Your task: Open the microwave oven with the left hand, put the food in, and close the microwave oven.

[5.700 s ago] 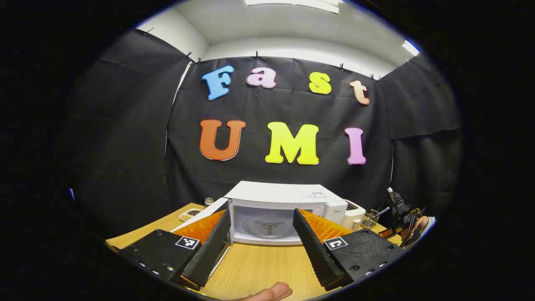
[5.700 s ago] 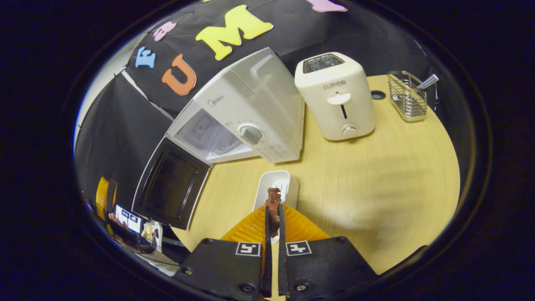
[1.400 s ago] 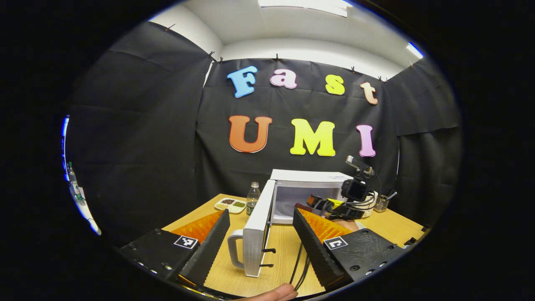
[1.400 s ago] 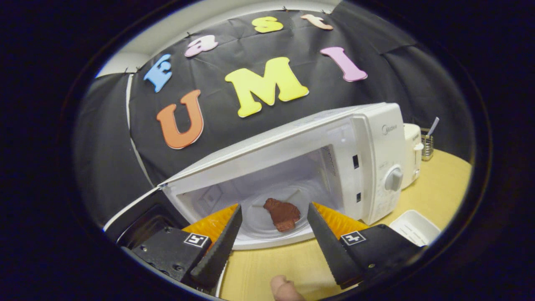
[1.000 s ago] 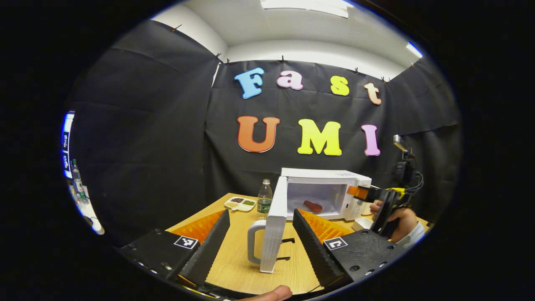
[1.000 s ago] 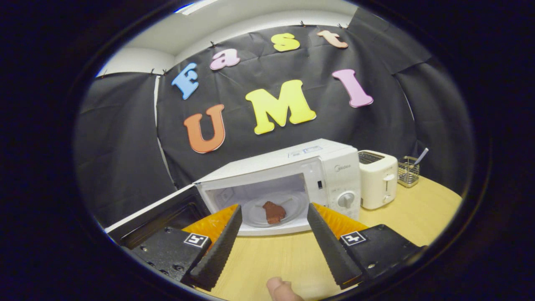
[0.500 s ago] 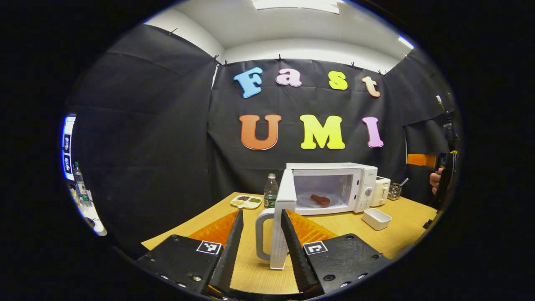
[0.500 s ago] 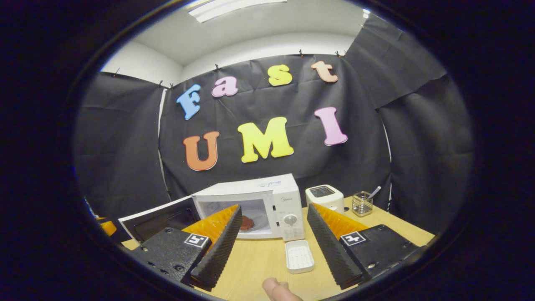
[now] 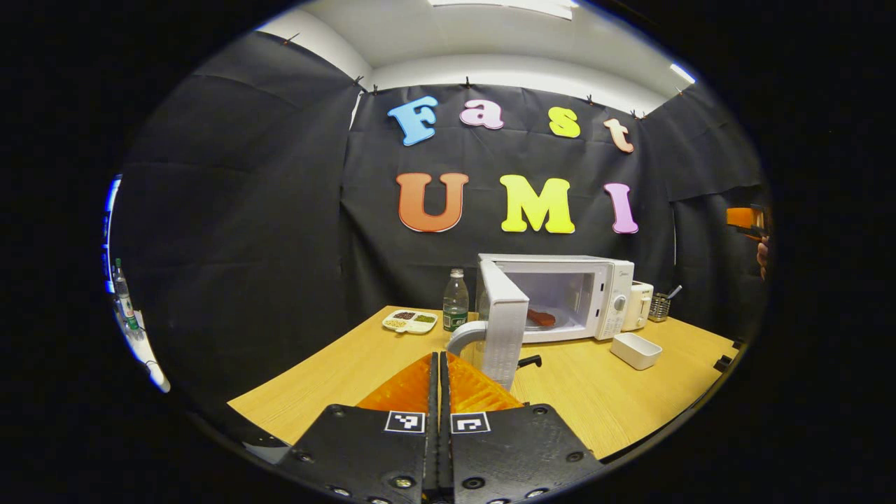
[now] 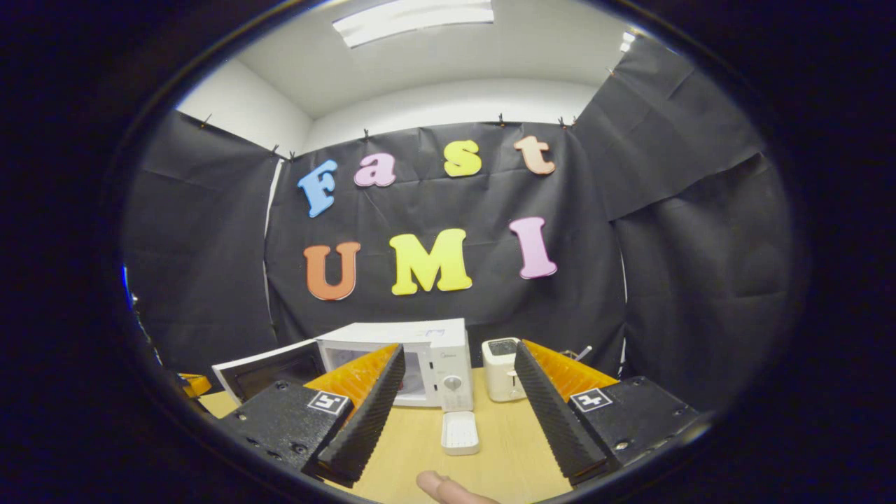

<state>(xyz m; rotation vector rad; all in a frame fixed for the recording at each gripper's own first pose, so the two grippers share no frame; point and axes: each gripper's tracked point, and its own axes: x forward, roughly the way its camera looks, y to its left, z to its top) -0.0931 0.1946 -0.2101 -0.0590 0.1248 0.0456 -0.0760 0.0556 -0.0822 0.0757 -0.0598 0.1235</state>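
Observation:
The white microwave (image 9: 560, 290) stands at the back of the wooden table with its door (image 9: 505, 329) swung open to the left. A reddish-brown piece of food (image 9: 542, 318) lies on the glass plate inside. My left gripper (image 9: 441, 358) is shut with nothing between its fingers, its tips just short of the door's curved handle (image 9: 463, 340). My right gripper (image 10: 458, 392) is open and empty, held well back from the microwave (image 10: 427, 360), whose open door (image 10: 269, 371) shows at the left. The right gripper (image 9: 745, 218) also appears high at the far right of the left gripper view.
A water bottle (image 9: 455, 301) and a segmented dish (image 9: 410, 320) sit left of the microwave. A toaster (image 9: 638, 306), a wire utensil holder (image 9: 659, 306) and a small white tray (image 9: 635, 350) stand to its right. A thumb (image 10: 448, 486) shows below the right gripper.
The left gripper's fingers have shut and it now sits behind the door handle. The right gripper has pulled farther back and up from the microwave, still open, with the food left inside.

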